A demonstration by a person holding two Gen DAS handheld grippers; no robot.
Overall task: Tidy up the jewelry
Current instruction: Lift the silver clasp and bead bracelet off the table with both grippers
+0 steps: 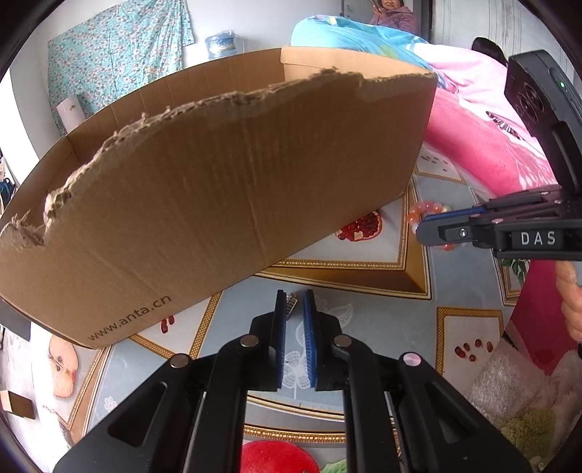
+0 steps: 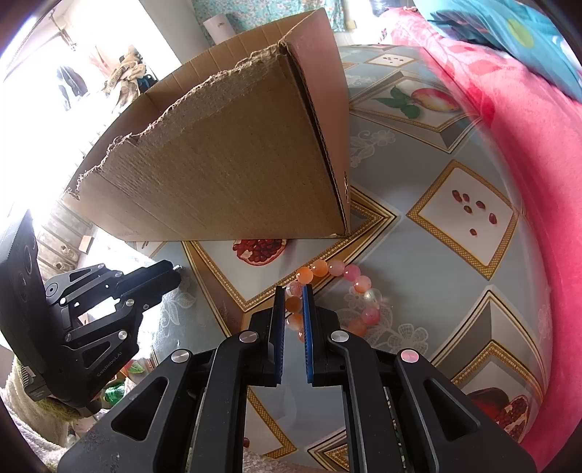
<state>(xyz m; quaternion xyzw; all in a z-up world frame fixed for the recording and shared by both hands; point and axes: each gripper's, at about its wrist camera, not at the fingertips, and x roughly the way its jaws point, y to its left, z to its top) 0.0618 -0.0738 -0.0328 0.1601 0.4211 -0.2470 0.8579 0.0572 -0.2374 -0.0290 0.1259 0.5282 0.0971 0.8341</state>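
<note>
A bracelet of pink and orange beads (image 2: 336, 291) lies on the patterned tablecloth (image 2: 418, 262), just in front of an open cardboard box (image 2: 232, 171) with a torn rim. My right gripper (image 2: 293, 291) has its narrow jaws around the bracelet's left beads, closed on them. In the left wrist view the right gripper (image 1: 423, 227) hides most of the bracelet (image 1: 425, 209). My left gripper (image 1: 294, 296) is nearly shut on a small silver, ribbed metal piece (image 1: 291, 303), close to the box (image 1: 218, 189).
A pink blanket (image 2: 509, 127) borders the table on the right. A fluffy white cloth (image 1: 516, 393) lies at the near right corner. A person in purple (image 1: 393, 14) sits far behind.
</note>
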